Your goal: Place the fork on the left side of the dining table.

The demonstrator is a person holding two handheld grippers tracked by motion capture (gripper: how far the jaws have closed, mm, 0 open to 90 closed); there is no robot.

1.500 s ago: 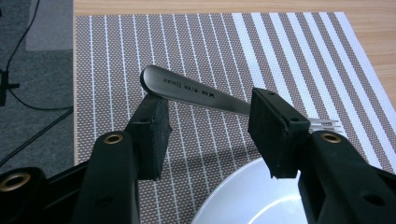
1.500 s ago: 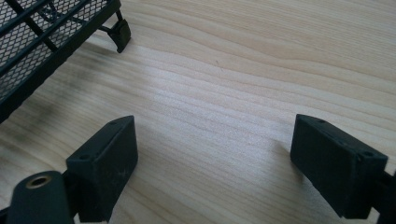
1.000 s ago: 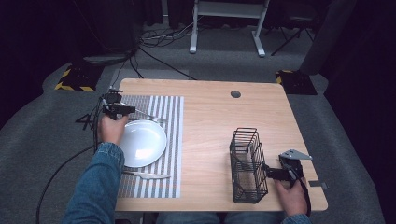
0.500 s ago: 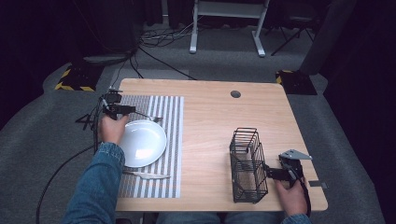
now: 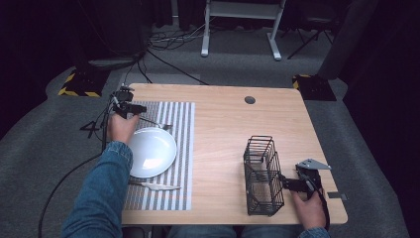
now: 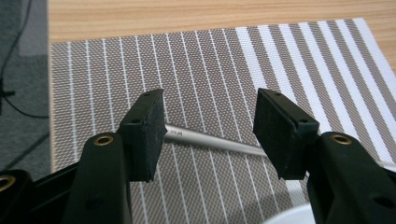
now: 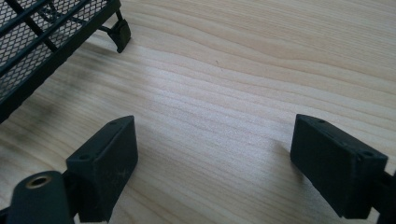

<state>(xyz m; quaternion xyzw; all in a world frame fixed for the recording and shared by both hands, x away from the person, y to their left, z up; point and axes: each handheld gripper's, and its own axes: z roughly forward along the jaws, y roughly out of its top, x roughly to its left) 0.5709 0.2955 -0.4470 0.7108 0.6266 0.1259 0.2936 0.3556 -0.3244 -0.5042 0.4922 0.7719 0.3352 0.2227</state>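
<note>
Right gripper [image 5: 288, 183] sat near table edge beside wire basket [image 5: 262, 173], jaws wide, nothing between. Farther off, left gripper [image 5: 139, 108] jaws had just been opening, apart astride fork handle [image 6: 210, 140], fork on striped placemat [image 5: 181, 148] behind plate [image 5: 151, 151].

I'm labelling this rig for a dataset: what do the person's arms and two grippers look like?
Both grippers are black, with two blocky rectangular jaws. The left gripper trails a black cable off the table; its arm wears a blue denim sleeve. The right gripper carries a grey three-cornered plate on top.
</note>
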